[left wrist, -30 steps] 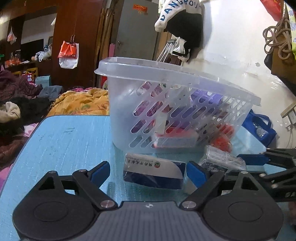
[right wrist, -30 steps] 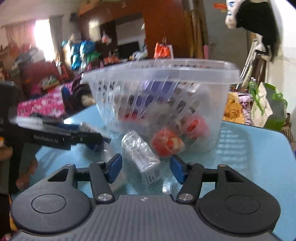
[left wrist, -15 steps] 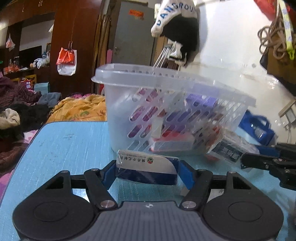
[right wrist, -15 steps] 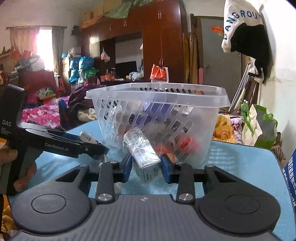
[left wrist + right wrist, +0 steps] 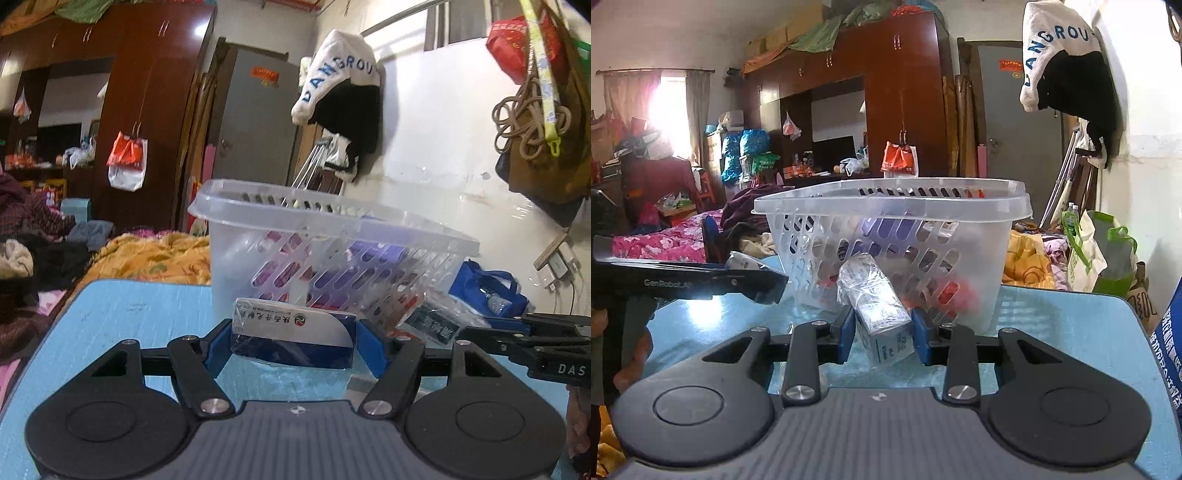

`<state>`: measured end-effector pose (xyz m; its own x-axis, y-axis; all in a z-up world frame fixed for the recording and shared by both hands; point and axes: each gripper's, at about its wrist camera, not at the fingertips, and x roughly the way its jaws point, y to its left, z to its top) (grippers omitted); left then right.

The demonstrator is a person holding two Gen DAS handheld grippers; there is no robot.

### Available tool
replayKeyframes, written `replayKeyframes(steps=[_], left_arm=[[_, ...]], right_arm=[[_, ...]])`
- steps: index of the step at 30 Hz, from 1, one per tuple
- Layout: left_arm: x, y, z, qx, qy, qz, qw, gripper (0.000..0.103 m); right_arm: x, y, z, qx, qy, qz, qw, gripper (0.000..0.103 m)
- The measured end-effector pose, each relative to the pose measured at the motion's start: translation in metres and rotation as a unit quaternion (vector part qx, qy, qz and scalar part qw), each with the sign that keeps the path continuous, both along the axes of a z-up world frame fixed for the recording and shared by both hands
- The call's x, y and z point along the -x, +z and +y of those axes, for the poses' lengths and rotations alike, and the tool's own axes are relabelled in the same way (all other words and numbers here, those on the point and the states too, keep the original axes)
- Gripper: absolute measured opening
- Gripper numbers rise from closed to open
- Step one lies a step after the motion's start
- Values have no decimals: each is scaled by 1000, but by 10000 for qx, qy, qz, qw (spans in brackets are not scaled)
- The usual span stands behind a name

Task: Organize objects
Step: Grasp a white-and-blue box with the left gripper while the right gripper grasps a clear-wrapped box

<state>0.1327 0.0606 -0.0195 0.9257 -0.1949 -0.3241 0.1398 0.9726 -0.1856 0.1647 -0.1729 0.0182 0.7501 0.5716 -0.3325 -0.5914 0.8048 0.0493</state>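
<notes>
On a pale blue tabletop, two small packages are lifted just clear of the surface, each pinched in a handheld gripper in front of a clear plastic basket. Between the blue pads of the left gripper sits a flat, rectangular white and dark blue pack in glossy film, printed with a small round logo; the jaws have closed onto its two short ends and grip it at a middling width. The right gripper holds a smaller oblong box in crinkled clear wrap, tilted with one end up; its jaws have narrowed until the pads press its sides.

As a judgement, the tidying is well along: the basket already contains several things, seen only as purple, red and white shapes through its slotted walls, and these two packages look like the last loose ones near it. What remains is to carry each over the rim and let go inside.

The basket is translucent, with a broad smooth lip, rounded corners and rows of oval slots. The tabletop has a fine woven-looking grain and a slight sheen. Each gripper is matt black plastic with a ribbed grey body. Beyond lie rumpled bedding, a dark wooden wardrobe and a white and black garment hanging on the wall.
</notes>
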Motion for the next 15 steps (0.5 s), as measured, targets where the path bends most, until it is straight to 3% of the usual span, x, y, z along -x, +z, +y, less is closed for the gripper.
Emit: replayKeyframes(steps=[15], left_arm=[[9, 3, -5, -111, -39, -283, 9995, 73]], right_arm=[[1, 1, -1, -71, -27, -39, 10000, 36]])
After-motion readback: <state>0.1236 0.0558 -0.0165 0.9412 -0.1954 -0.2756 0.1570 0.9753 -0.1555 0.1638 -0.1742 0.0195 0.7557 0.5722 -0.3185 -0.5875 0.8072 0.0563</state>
